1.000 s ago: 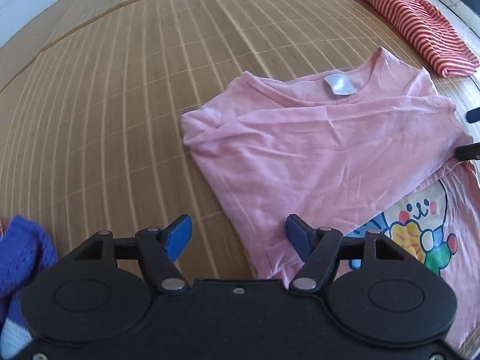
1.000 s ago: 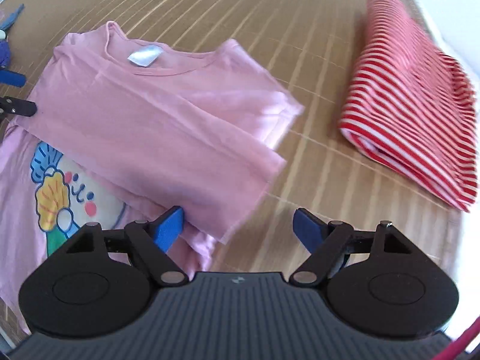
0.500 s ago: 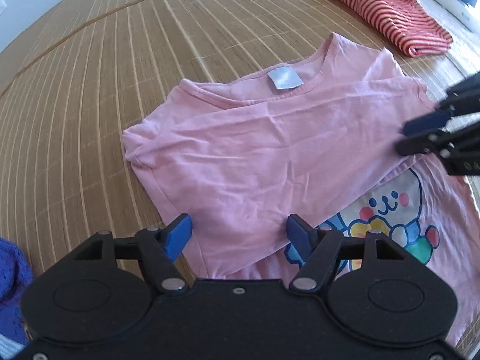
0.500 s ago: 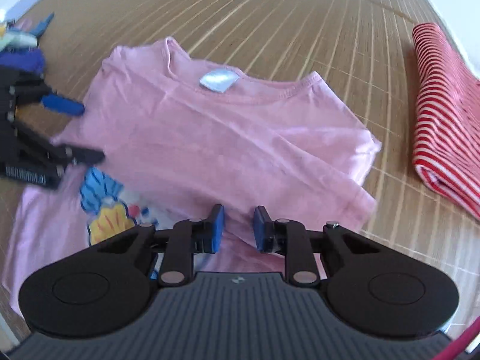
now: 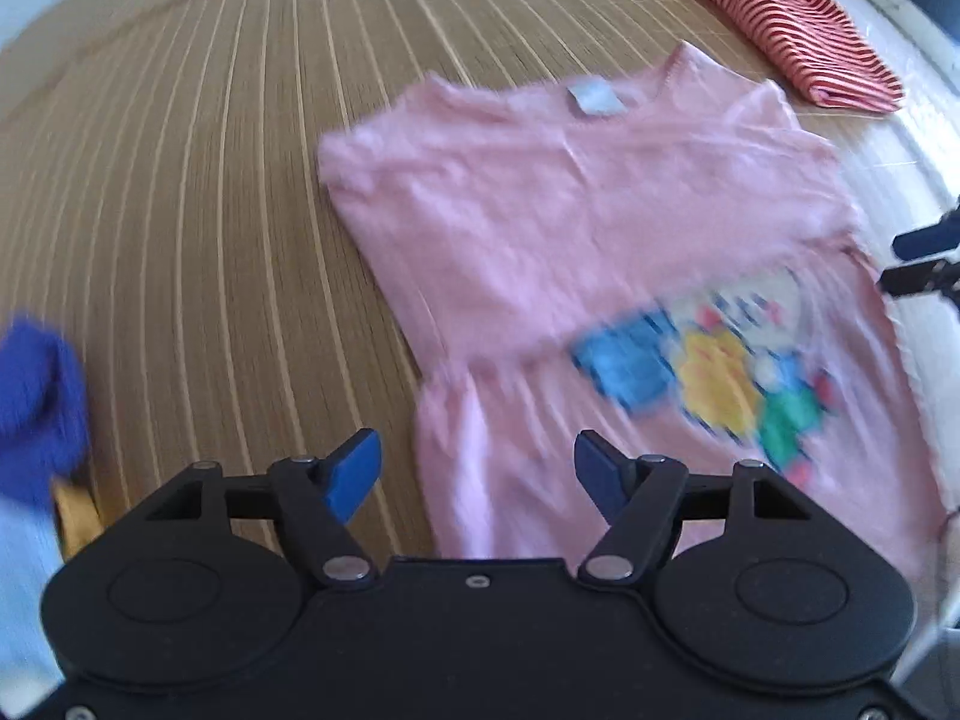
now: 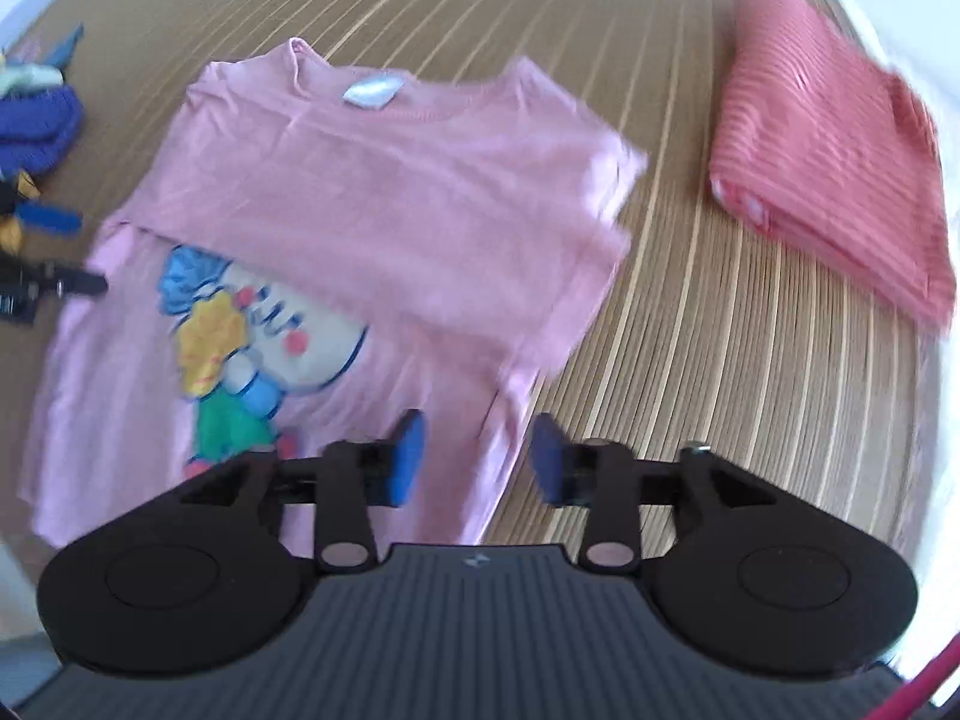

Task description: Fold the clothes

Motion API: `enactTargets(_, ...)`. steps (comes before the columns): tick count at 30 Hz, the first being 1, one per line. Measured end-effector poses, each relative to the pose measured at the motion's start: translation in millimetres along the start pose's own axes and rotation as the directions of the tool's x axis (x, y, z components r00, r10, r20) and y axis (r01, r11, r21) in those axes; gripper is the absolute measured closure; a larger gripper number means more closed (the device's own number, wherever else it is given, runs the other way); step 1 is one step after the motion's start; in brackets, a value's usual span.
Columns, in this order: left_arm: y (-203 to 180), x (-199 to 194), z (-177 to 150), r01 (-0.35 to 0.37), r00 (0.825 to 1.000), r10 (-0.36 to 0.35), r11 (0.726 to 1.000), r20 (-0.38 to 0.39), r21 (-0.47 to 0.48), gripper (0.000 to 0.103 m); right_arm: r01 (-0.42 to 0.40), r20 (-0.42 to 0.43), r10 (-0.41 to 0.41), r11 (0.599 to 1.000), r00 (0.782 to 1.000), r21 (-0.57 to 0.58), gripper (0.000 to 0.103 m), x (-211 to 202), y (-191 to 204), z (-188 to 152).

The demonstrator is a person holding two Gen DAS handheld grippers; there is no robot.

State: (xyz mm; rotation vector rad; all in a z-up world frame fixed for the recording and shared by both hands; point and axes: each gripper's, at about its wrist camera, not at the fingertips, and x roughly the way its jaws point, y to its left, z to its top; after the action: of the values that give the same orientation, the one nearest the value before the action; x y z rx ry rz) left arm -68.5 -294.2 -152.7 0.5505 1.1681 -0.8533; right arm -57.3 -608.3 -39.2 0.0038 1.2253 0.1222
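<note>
Bamboo mat [image 5: 240, 210]: pink shirt [image 5: 570, 228] below both spread fingers [image 5: 354, 471], right pair just opening, none pinching.

Left wrist: steeply down, near, from shirt's [image 5: 588, 228] left hem corner | Right wrist: same tilt, from right hem corner | Shared: shirt, striped fold [image 6: 834, 138], mat [image 5: 210, 180]

You have bright, even daylight with soft shadows; motion blur smears both views, and fisheye bending curves the edges.
</note>
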Motion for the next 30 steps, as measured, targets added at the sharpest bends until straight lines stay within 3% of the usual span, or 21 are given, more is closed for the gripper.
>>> enactTargets(3, -9, -6, -30, 0.036, 0.998, -0.040, 0.997, -0.045, -0.072, 0.030, -0.032, -0.032, 0.034, 0.997, 0.999, 0.072, 0.052, -8, 3, -28)
enactTargets(11, -25, -5, -87, -0.019, 0.996, 0.004, 0.986, -0.094, -0.165, 0.034, -0.014, -0.074, 0.024, 0.990, 0.997, 0.139, 0.047, -22, 33, -94)
enactTargets(14, -24, -1, -97, -0.028, 0.995, 0.011, 0.986, -0.104, -0.166, 0.044, 0.006, -0.087, 0.008, 0.988, 0.996, 0.157, 0.047, -21, 42, -112)
enactTargets(21, -30, 4, -105, -0.055, 0.996, 0.045, 0.990, -0.077, -0.132, 0.044, 0.054, -0.118, -0.034, 0.984, 0.992, 0.171, 0.047, -6, 57, -137)
enactTargets(25, -36, 4, -106, -0.047, 0.997, 0.041, 0.993, -0.061, -0.105, 0.059, 0.103, -0.109, -0.086, 0.981, 0.990, 0.162, 0.047, -1, 65, -141)
enactTargets(28, -39, 3, -103, -0.038, 0.998, 0.034, 0.996, -0.059, -0.079, 0.071, 0.114, -0.102, -0.103, 0.988, 0.989, 0.103, 0.058, -1, 72, -141)
enactTargets(29, -40, 3, -103, -0.031, 0.998, 0.027, 0.997, -0.058, -0.077, 0.082, 0.117, -0.100, -0.108, 0.989, 0.989, 0.086, 0.068, -1, 73, -141)
enactTargets(30, -40, 3, -102, -0.022, 0.998, 0.017, 0.996, -0.060, -0.081, 0.088, 0.108, -0.098, -0.101, 0.991, 0.990, 0.074, 0.084, -2, 74, -141)
